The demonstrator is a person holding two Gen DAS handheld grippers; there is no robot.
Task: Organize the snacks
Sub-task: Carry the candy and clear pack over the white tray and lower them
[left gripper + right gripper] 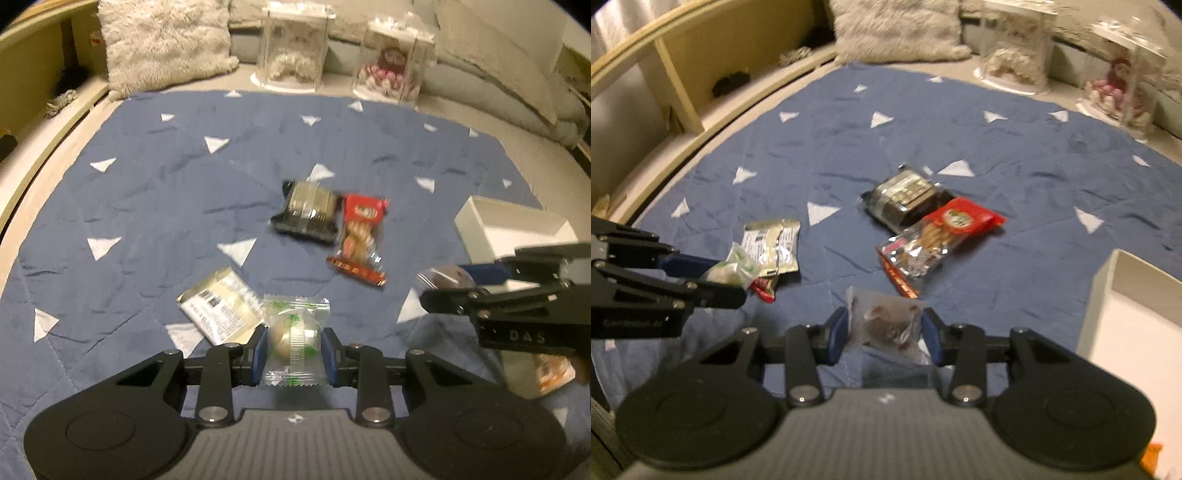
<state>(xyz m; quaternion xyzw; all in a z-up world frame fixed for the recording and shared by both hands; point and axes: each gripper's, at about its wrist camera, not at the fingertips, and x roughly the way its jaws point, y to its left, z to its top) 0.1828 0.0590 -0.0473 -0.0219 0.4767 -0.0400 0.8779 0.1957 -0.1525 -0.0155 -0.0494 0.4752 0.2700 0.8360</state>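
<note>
Left tongs [294, 349] clamp a green-printed sweet [293, 334]; right tongs [885, 334] clamp a brown-filled packet [886, 323]

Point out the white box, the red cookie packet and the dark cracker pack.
white box [1102, 295], right wrist view, its near left wall.
red cookie packet [364, 211], left wrist view, its red top.
dark cracker pack [308, 211], left wrist view, its middle.

White box [1100, 295] cut by right edge; orange packet [552, 373] mostly hidden behind right gripper [443, 291].
</note>
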